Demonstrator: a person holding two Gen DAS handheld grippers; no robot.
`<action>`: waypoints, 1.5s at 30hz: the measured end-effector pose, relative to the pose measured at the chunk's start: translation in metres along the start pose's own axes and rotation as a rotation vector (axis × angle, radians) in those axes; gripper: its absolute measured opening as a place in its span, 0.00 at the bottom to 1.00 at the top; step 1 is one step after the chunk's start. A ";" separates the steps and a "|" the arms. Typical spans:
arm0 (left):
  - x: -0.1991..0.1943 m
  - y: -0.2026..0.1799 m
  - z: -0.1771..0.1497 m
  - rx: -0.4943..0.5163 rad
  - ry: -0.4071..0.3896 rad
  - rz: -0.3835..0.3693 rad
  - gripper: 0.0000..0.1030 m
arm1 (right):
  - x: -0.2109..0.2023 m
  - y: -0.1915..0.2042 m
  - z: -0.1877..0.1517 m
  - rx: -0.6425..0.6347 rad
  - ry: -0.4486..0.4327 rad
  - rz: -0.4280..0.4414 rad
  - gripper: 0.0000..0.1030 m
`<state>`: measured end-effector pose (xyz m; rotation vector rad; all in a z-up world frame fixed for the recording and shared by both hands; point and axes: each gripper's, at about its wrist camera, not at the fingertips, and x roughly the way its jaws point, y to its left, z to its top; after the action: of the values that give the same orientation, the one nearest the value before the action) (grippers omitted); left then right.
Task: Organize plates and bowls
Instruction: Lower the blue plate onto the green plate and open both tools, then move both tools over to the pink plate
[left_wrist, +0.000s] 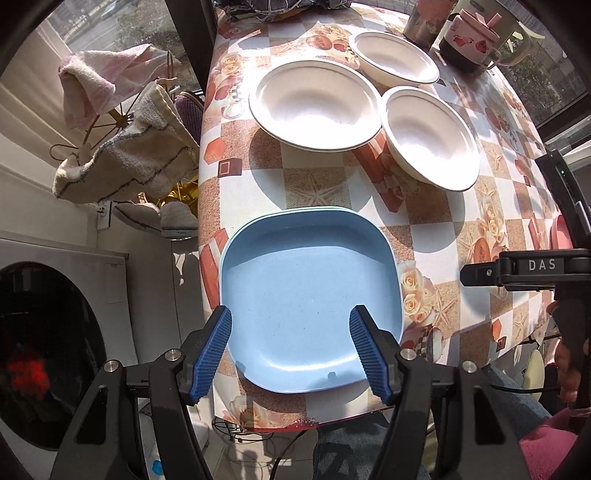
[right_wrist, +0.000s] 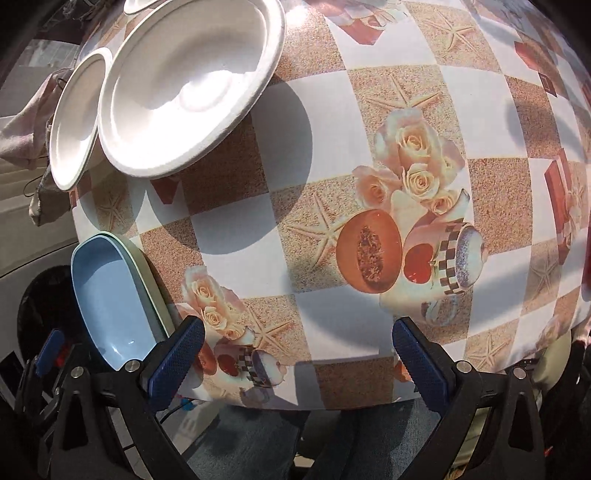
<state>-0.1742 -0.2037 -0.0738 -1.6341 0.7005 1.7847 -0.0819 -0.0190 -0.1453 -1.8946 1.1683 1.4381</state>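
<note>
Up close, the left gripper hung wide open over the blue plate, holding nothing. Right gripper also gaped empty, right of that plate over bare table; three white bowls sat beyond the plate.

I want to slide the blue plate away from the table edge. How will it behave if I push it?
The blue plate looks like smooth, rigid plastic, so it should probably slide as one piece on the glossy tablecloth. A paler rim peeks out beneath it, so there is likely a second plate under it and the top one may slip off. It seems light.
</note>
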 end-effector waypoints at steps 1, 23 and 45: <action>0.000 -0.003 0.002 0.012 -0.001 -0.002 0.68 | -0.001 -0.004 0.000 0.007 -0.002 0.005 0.99; 0.011 -0.096 0.019 0.307 0.031 -0.054 0.69 | -0.037 -0.148 -0.048 0.202 -0.064 0.045 0.99; 0.043 -0.277 0.023 0.597 0.176 -0.093 0.69 | -0.072 -0.359 -0.103 0.530 -0.200 0.038 1.00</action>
<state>0.0130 0.0035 -0.1082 -1.3849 1.0929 1.2098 0.2711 0.1093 -0.0850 -1.3427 1.3296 1.1545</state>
